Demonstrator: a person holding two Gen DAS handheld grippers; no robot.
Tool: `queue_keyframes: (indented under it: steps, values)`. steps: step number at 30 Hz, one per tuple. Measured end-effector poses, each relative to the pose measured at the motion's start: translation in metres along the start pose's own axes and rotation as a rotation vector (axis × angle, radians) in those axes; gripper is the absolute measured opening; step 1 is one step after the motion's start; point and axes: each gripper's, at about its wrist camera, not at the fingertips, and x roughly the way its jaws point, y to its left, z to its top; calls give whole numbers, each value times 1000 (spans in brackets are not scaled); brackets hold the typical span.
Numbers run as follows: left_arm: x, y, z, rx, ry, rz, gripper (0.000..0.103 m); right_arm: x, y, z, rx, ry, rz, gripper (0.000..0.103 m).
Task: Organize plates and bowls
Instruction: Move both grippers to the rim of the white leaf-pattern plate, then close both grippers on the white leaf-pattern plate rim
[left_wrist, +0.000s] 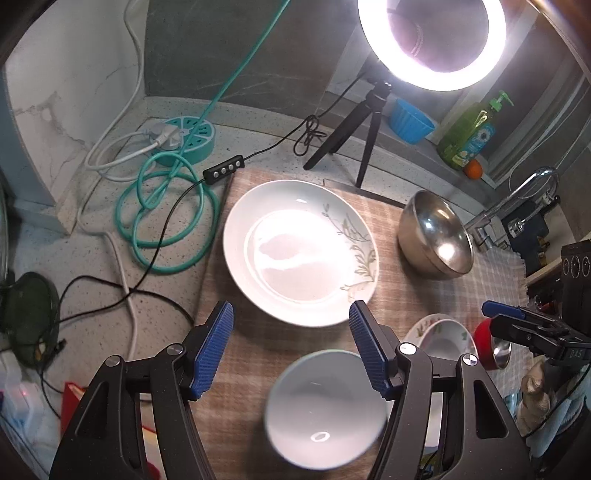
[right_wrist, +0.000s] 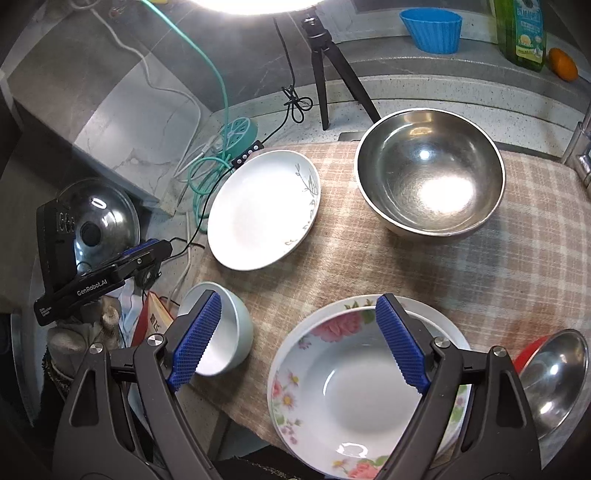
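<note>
The left gripper holds its blue-padded fingers spread wide with nothing between them, hovering above the near rim of a white plate with a leaf sprig. Below the jaws sits a plain pale bowl, near the front edge of the checked cloth.

The right gripper is likewise open and empty, its fingers poised over a rose-patterned bowl that rests inside a white plate at the cloth's near edge. Just right of that stack lies a small steel bowl with a red outside.

Farther back on the cloth stands a large stainless steel bowl, beside the leaf-sprig plate and apart from it. Behind them a ring light on a black tripod glares down, with a coiled teal cable left of the cloth.
</note>
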Motion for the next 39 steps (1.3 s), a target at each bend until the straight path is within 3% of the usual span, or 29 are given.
queue_keyframes:
  steps: [6, 11, 18, 20, 27, 39]
  values:
    - [16, 26, 20, 10, 33, -35, 65, 19, 3, 8, 53, -1, 10, 88]
    - [26, 50, 37, -16, 48, -44, 63, 39, -1, 12, 93, 13, -6, 67]
    - [49, 61, 56, 33, 85, -45, 52, 56, 5, 21, 98, 4, -48, 62]
    - [58, 64, 60, 33, 104, -67, 50, 63, 7, 23, 96, 15, -55, 54]
    - [84, 61, 70, 93, 133, -64, 28, 80, 3, 31, 119, 27, -70, 40]
    - [101, 68, 77, 102, 161, -93, 26, 99, 1, 41, 120, 46, -105, 30]
